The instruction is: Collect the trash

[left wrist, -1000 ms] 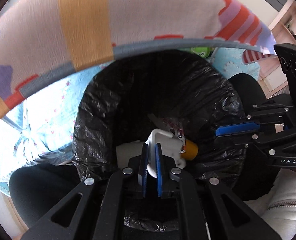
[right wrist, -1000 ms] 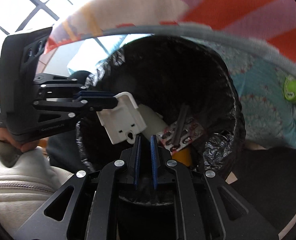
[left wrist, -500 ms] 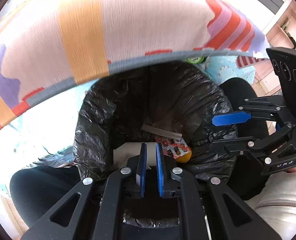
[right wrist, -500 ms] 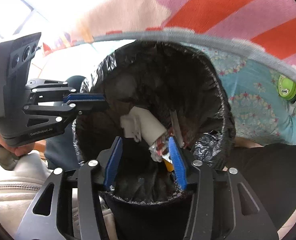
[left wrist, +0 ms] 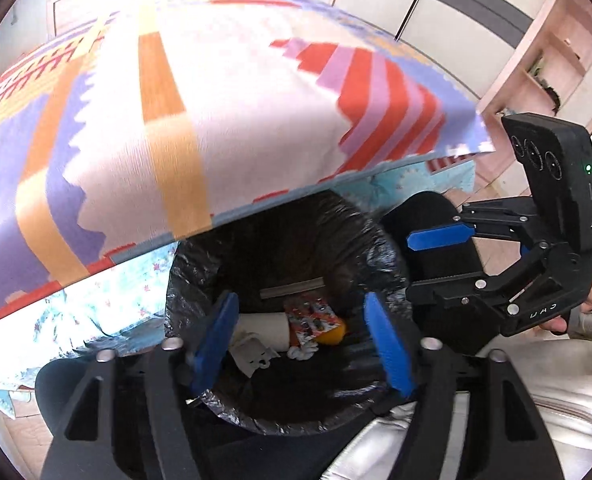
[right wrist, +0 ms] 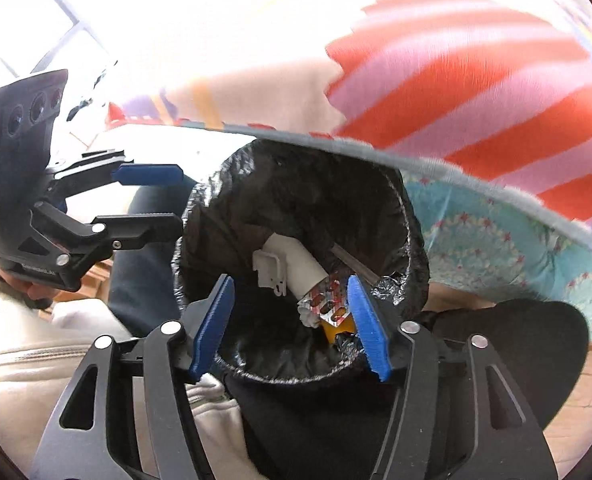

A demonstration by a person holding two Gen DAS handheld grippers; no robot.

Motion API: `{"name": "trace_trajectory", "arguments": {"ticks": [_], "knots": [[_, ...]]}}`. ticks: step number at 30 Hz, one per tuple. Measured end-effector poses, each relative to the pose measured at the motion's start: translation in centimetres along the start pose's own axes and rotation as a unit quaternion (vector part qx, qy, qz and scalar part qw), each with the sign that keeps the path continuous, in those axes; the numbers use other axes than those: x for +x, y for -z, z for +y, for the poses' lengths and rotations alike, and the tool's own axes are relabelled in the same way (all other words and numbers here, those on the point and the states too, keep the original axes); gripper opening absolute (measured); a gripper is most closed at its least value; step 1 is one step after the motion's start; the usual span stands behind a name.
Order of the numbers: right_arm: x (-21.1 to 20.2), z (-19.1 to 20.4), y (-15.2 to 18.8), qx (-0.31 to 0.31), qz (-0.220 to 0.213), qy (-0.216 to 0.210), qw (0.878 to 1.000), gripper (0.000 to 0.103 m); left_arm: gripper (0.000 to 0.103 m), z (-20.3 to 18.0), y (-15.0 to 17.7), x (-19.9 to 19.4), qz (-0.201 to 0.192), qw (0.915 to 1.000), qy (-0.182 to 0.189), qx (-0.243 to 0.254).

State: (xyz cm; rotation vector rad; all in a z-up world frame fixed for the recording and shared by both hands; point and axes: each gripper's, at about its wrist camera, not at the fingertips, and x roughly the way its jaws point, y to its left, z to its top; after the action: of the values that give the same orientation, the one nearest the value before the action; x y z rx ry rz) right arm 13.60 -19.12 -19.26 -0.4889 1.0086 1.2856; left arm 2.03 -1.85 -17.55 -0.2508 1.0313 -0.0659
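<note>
Trash (left wrist: 296, 328) lies in one bin lined with crinkled black plastic bag (left wrist: 380, 256): a white bracket (right wrist: 269, 270), white tube (right wrist: 302, 268), foil blister pack (right wrist: 330, 304) and orange piece (right wrist: 336, 326). Your left hand-held gripper (left wrist: 302, 344) and right hand-held gripper (right wrist: 289, 326) both gape empty above the rim, beneath the striped blanket (left wrist: 223, 92) edge.

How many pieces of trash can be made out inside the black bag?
5, in one pile in the black bag: white bracket, white tube, red foil blister pack, orange piece, grey strip behind. More may lie underneath.
</note>
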Motion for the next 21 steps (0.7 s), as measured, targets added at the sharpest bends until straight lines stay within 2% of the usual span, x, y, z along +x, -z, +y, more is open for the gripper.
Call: {"name": "trace_trajectory", "arguments": {"ticks": [2,6,11,18,21], "knots": [[-0.5,0.7,-0.1,-0.012,0.001,0.005,1.0,0.072,0.072,-0.3,-0.2,-1.3,-0.009,0.9999,0.011,0.002],[-1.8,1.4,-0.1,-0.019,0.006,0.006,1.0,0.076,0.081,-1.0,-0.1,-3.2,-0.027,0.9992,0.028,0.009],[-3.3,2.0,0.1,-0.02,0.0,0.012,1.0,0.08,0.083,-2.0,0.0,-4.1,-0.031,0.9986,0.041,0.011],[-4.6,3.0,0.1,-0.031,-0.014,0.02,0.999,0.08,0.083,-3.0,0.1,-5.2,-0.043,0.997,0.06,0.023],[-4.9,3.7,0.1,-0.041,-0.015,0.019,0.999,0.08,0.083,-3.1,0.1,-5.5,-0.047,0.997,0.057,0.024]]}}
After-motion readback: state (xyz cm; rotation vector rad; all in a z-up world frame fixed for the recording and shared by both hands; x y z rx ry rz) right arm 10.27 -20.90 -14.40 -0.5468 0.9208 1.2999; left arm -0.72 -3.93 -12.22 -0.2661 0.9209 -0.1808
